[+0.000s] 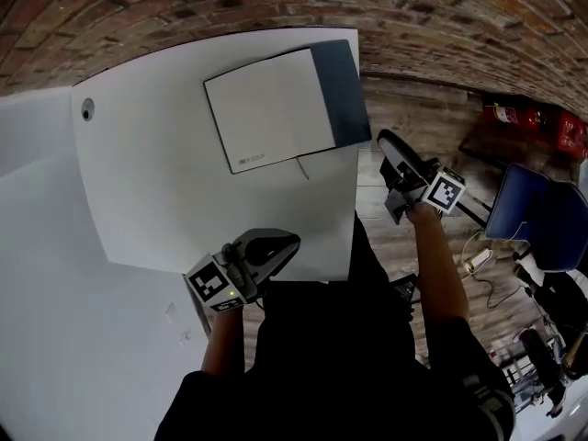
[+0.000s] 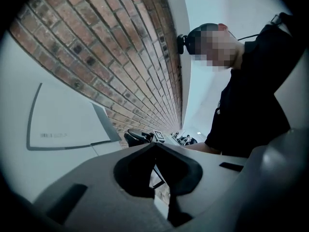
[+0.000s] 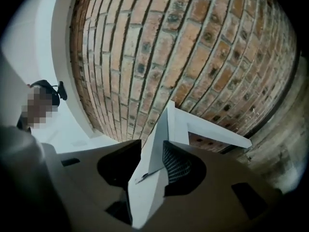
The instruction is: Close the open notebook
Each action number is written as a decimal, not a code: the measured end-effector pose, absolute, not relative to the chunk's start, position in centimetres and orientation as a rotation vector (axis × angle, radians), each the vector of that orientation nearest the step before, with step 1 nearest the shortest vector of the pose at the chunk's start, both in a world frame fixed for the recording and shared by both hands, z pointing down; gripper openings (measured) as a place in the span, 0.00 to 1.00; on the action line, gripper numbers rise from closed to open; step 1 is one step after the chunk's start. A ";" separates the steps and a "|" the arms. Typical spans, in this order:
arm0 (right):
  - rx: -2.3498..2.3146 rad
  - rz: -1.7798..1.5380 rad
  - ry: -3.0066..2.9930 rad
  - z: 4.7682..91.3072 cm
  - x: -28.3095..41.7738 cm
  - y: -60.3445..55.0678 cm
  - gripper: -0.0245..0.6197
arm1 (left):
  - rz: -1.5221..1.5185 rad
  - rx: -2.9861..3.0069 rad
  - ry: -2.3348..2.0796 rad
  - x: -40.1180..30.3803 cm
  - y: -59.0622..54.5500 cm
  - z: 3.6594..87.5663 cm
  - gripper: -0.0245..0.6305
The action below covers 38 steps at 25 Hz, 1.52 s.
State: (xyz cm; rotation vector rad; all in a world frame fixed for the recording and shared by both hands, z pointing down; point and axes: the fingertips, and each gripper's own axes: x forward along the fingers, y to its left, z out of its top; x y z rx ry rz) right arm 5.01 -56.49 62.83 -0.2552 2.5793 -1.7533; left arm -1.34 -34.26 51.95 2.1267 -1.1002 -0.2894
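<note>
notebook (image 1: 271, 108) flat on white table (image 1: 138, 200), upper centre of head view; white face up, dark strip along its right edge, thin line just off its lower right corner; can't tell from here if it's fully shut; left gripper (image 1: 280, 243) at the table's lower edge, bottom centre, jaws tip to tip, nothing between; right gripper (image 1: 388, 143) off the table's right edge, centre right, over wood floor (image 1: 404, 99), clear of the notebook; jaws narrowly apart, empty, table corner showing through the gap; brick wall (image 1: 441, 7) along the top
</note>
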 end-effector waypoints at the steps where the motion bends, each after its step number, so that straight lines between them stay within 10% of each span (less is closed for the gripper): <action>1: -0.250 -1.770 2.574 63.5 4.9 -56.4 0.26 | -0.292 2.118 -1.097 -1.2 -34.2 52.3 0.06; 14: -0.177 -1.880 2.503 66.5 4.4 -55.2 0.07 | -0.383 2.056 -1.073 -0.8 -34.4 54.7 0.06; 38: -0.166 -1.422 2.947 53.1 -0.8 -50.2 0.05 | -0.451 2.150 -1.236 -6.4 -29.4 48.6 0.06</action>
